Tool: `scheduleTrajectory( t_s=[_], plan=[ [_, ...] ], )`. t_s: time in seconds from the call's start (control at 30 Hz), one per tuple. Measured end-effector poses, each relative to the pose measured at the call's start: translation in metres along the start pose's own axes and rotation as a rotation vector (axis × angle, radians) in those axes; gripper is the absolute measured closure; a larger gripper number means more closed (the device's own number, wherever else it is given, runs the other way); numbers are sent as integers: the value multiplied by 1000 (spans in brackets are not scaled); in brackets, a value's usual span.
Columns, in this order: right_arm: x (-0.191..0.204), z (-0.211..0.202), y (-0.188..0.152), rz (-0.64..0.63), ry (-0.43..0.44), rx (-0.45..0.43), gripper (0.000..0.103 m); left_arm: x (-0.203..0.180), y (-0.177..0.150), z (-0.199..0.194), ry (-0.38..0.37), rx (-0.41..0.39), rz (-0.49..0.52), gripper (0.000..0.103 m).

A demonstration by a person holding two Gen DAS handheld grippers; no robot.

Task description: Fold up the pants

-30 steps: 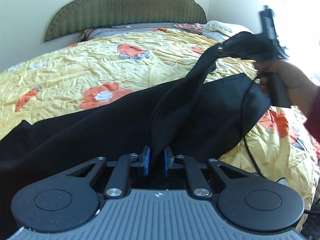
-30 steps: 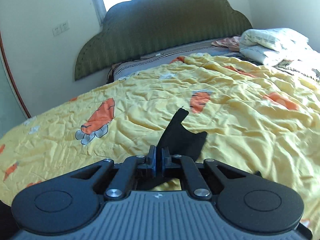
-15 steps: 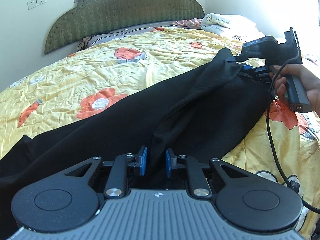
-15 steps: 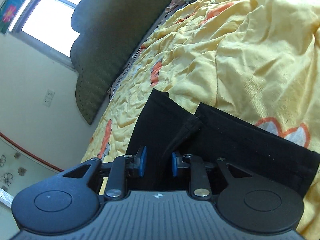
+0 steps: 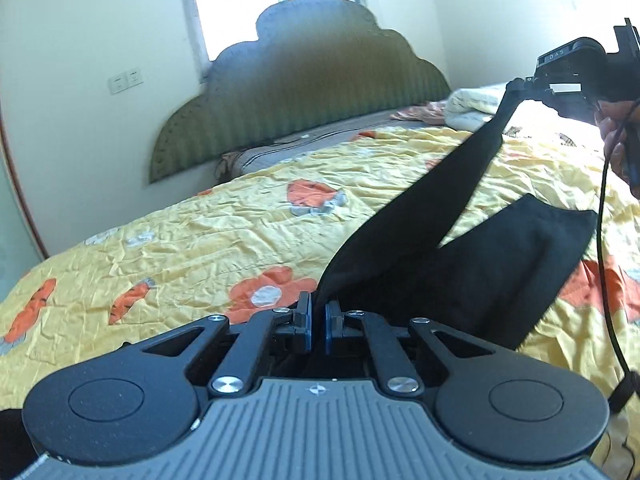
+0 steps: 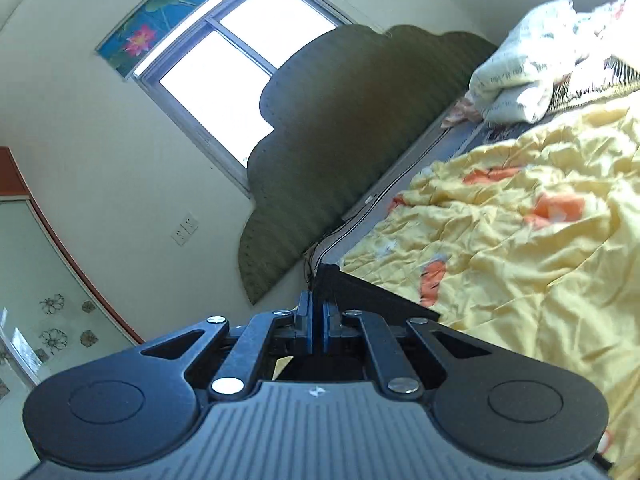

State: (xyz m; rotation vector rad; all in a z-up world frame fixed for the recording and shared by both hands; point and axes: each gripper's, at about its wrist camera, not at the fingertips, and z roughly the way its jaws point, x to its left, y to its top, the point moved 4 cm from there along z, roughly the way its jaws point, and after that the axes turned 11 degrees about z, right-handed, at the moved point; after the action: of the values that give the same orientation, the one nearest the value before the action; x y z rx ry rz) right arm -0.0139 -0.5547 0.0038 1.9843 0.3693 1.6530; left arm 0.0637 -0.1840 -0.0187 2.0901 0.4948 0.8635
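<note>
Pants of black woven cloth (image 5: 472,276) hang stretched between two hand-held grippers above a bed spread with a rumpled yellow quilt printed with orange flowers (image 5: 192,240). In the left wrist view, the left gripper (image 5: 316,322) sits at 6 o'clock with its blue-padded jaws pressed together on an edge of the pants. From this pinch a taut black band of cloth rises toward 2 o'clock, ending at the right gripper (image 5: 520,86), which is held by a person's hand (image 5: 618,136) at the 2 o'clock edge. A looser, wider panel of the pants sags below the band toward 3 o'clock, its lower part resting on the quilt. A thin black cable (image 5: 604,264) drops from the hand along the 3 o'clock side.

In the right wrist view, strongly tilted, the right gripper's jaws are likewise closed on the pants (image 6: 372,300); a short dark fold emerges just beyond the pads and runs toward 3 o'clock. A scalloped olive-green padded headboard (image 6: 340,152) fills the centre, a bright window (image 6: 224,64) lies at 11 o'clock, and a folded white blanket (image 6: 520,68) lies at 2 o'clock.
</note>
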Motion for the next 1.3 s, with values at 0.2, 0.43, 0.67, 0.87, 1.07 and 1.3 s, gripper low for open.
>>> scheduleTrajectory(
  t_s=[0.2,0.43,0.67,0.87,1.07,1.3],
  plan=[
    [-97,-30,-32,148,-346,114,98,-44,-29,2,-115,74,130,95],
    [-93,-59,-40,85,-375,98,98,-28,-25,-10,-150,42,96,95],
    [-103,-59,-54,-39,-462,135,96,-48,-44,-1,-179,100,162,87],
    [-35,-78,-50,-301,-581,-158,73,-24,-41,-20,-274,103,56,65],
    [67,-22,-160,-536,-102,398,71,10,-55,-43,-276,116,-64,65],
    [85,-11,-275,-856,-13,717,44,65,-91,-62,-94,202,-155,62]
  ],
)
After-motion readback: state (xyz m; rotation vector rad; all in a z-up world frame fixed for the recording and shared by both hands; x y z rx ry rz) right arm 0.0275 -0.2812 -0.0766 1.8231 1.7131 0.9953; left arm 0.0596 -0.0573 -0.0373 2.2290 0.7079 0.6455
